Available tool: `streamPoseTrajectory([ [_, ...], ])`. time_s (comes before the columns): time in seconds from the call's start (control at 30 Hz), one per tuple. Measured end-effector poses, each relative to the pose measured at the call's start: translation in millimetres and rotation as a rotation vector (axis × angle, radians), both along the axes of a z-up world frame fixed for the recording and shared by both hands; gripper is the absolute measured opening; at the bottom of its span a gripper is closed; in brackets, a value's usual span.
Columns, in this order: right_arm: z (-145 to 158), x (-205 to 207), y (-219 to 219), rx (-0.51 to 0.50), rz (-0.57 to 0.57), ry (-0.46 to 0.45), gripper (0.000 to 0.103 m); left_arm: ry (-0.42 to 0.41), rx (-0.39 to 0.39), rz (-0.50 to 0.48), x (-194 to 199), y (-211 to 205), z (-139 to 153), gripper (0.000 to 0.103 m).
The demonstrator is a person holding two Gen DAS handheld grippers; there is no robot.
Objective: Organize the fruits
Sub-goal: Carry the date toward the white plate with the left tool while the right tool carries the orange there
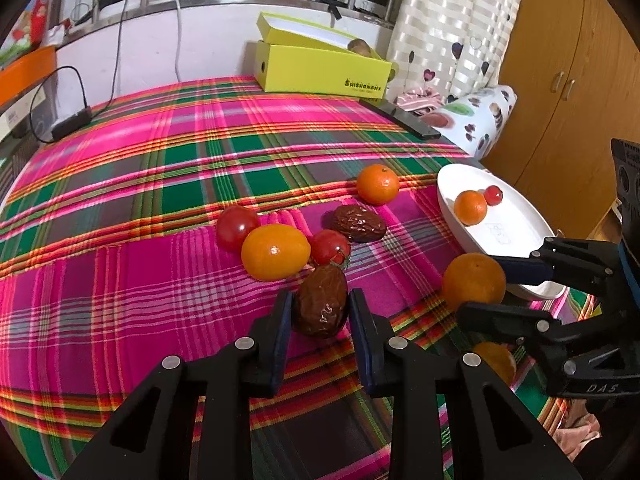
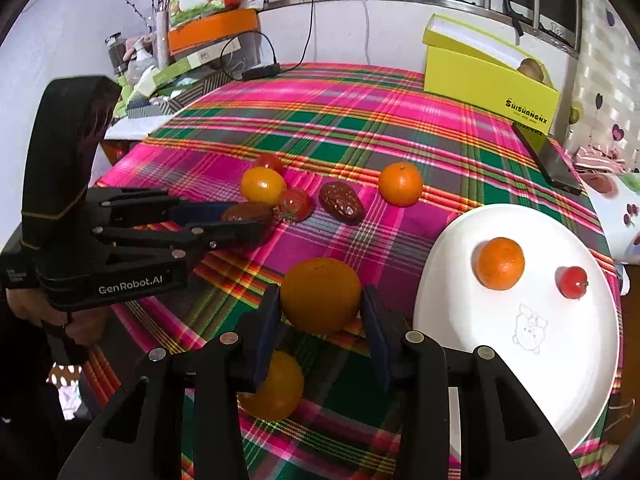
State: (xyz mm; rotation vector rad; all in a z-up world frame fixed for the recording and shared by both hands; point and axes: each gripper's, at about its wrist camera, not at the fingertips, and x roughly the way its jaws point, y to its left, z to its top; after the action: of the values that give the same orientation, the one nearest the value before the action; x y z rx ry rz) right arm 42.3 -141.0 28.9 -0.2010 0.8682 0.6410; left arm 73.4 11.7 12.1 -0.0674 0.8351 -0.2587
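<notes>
A: Item one, left gripper (image 1: 320,312)?
B: Fingers set narrowly either side of a brown date (image 1: 321,305) on the plaid cloth (image 1: 160,184) over the worktop. Whether the pads press it or just flank it, I cannot tell. In the right wrist view the same gripper (image 2: 240,216) lies low over the cloth, the date between its fingers.

A: Item two, right gripper (image 2: 320,312)?
B: Fingers spread moderately around a large orange (image 2: 320,295), one pad at each flank; contact looks close, but whether the grip is firm I cannot tell. The orange sits just beside the white plate (image 2: 520,380), near its left rim.

A: Plate contents?
B: One small orange (image 2: 500,263) and one cherry tomato (image 2: 573,282), apart from each other. A faint drawn figure on the plate surface.

A: Loose stock on the cloth?
B: A yellow-orange citrus (image 1: 275,252), touching a red tomato (image 1: 237,226) behind it and a second tomato (image 1: 330,247) to its right. A second date (image 1: 359,223) just beyond. A mandarin (image 1: 377,184) further back, well apart from the group. Another orange fruit (image 2: 276,386) under the right gripper, partly hidden.

A: Background items?
B: A lime-green box (image 1: 324,68), lid ajar, at the far edge of the cloth. A dark phone (image 2: 548,158) near it.
</notes>
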Motion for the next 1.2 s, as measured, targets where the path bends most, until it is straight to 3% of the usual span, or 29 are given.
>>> streamPoseTrajectory([
  [0.53, 26.4, -1.4, -38.3, 0.051, -0.101, -0.057, 0.042, -0.047, -0.016, -0.024, -2.6, -12.9, 27.0, 0.038],
  [1.2, 28.7, 9.0, -124.2, 0.065, -0.302, -0.06, 0.042, -0.053, 0.013, -0.186, 18.3, -85.9, 40.0, 0.038],
])
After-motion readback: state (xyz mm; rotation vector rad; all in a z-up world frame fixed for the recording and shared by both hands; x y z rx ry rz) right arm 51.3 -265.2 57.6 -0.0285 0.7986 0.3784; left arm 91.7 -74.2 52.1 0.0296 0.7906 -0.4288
